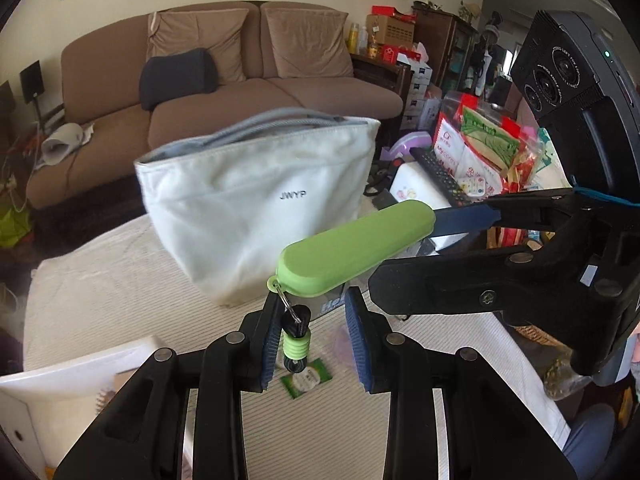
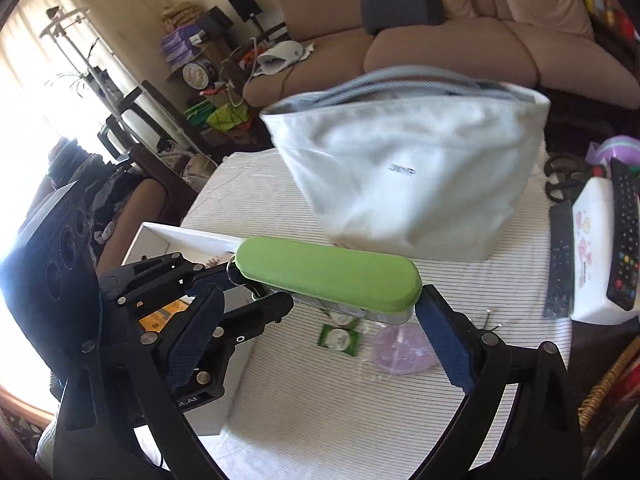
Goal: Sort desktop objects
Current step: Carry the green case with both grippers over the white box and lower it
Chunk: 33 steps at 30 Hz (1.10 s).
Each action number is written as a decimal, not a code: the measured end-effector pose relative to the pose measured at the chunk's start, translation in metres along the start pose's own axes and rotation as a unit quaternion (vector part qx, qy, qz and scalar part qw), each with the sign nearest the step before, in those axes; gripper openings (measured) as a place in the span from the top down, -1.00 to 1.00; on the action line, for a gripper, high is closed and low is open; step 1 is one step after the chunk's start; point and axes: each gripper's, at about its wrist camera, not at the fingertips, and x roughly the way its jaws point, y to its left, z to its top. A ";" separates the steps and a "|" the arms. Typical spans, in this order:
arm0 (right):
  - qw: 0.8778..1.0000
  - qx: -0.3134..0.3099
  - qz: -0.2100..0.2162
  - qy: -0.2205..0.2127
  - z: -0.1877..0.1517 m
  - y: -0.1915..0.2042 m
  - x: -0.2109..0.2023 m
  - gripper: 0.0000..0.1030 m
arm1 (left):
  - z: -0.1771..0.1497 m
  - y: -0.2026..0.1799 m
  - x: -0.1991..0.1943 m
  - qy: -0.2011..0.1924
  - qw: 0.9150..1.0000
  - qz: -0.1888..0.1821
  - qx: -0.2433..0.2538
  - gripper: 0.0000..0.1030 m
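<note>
Striped tabletop point(image 2: 360, 420) in a cluttered living room; green case point(image 1: 356, 248) lifted above it, near white pouch point(image 1: 256, 208); right gripper point(image 1: 466, 226) jaws clamped on its end; left gripper point(image 1: 316, 340) jaws apart around the dangling keyring charm point(image 1: 295, 344), no clear contact; carry step, probably; next, up over pouch's open mouth, then release

Daylit room, soft light, some motion blur.
Your right wrist view blows out white at the window point(image 2: 36, 92) on its left; your left wrist view is evenly lit. The white bag point(image 1: 256, 200) smears in both, its lettering unreadable on the right. Fisheye bends the sofa point(image 1: 224, 92) and darkens every corner.
</note>
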 end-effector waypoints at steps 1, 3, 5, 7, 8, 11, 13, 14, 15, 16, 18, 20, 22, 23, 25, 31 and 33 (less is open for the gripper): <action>1.000 -0.010 0.003 -0.003 0.001 0.021 -0.003 -0.87 | -0.003 0.009 -0.018 -0.004 1.000 0.007 0.001 0.39; 0.999 -0.031 0.012 -0.005 0.002 0.065 -0.004 -0.88 | -0.010 0.032 -0.052 -0.011 1.000 0.017 -0.006 0.39; 0.999 -0.048 0.022 -0.003 0.001 0.108 0.002 -0.88 | -0.021 0.059 -0.085 -0.015 0.999 0.034 -0.010 0.39; 0.998 -0.063 0.033 0.000 0.002 0.150 0.016 -0.88 | -0.033 0.087 -0.112 -0.016 0.998 0.052 -0.014 0.39; 0.997 -0.067 0.040 0.002 0.003 0.169 0.025 -0.88 | -0.038 0.101 -0.122 -0.015 0.998 0.060 -0.017 0.39; 0.995 -0.078 0.061 0.014 0.003 0.222 0.059 -0.88 | -0.061 0.150 -0.148 -0.007 0.996 0.084 -0.027 0.37; 0.993 -0.081 0.075 0.026 0.002 0.253 0.087 -0.88 | -0.078 0.184 -0.158 0.003 0.995 0.098 -0.036 0.37; 0.993 -0.081 0.082 0.033 0.001 0.264 0.103 -0.88 | -0.086 0.200 -0.159 0.009 0.994 0.102 -0.040 0.37; 0.992 -0.079 0.090 0.039 0.000 0.275 0.120 -0.88 | -0.095 0.216 -0.158 0.016 0.993 0.106 -0.046 0.36; 0.991 -0.077 0.096 0.045 -0.002 0.283 0.138 -0.88 | -0.105 0.233 -0.156 0.023 0.992 0.110 -0.050 0.36; 0.991 -0.070 0.102 0.058 -0.007 0.295 0.174 -0.88 | -0.122 0.261 -0.146 0.036 0.991 0.113 -0.060 0.36; 0.990 -0.059 0.106 0.070 -0.013 0.300 0.210 -0.88 | -0.140 0.283 -0.131 0.049 0.990 0.114 -0.068 0.36; 0.990 -0.049 0.104 0.081 -0.020 0.299 0.240 -0.88 | -0.154 0.302 -0.113 0.063 0.989 0.112 -0.076 0.36; 0.990 -0.044 0.101 0.087 -0.023 0.299 0.254 -0.88 | -0.160 0.310 -0.105 0.068 0.988 0.110 -0.080 0.36; 0.990 -0.037 0.096 0.097 -0.027 0.297 0.278 -0.88 | -0.172 0.325 -0.091 0.079 0.987 0.106 -0.089 0.35; 0.991 -0.015 0.077 0.108 -0.037 0.278 0.319 -0.88 | -0.181 0.338 -0.039 0.121 0.984 0.109 -0.079 0.29; 0.991 -0.005 0.072 0.111 -0.040 0.270 0.327 -0.88 | -0.180 0.337 -0.022 0.141 0.981 0.116 -0.072 0.25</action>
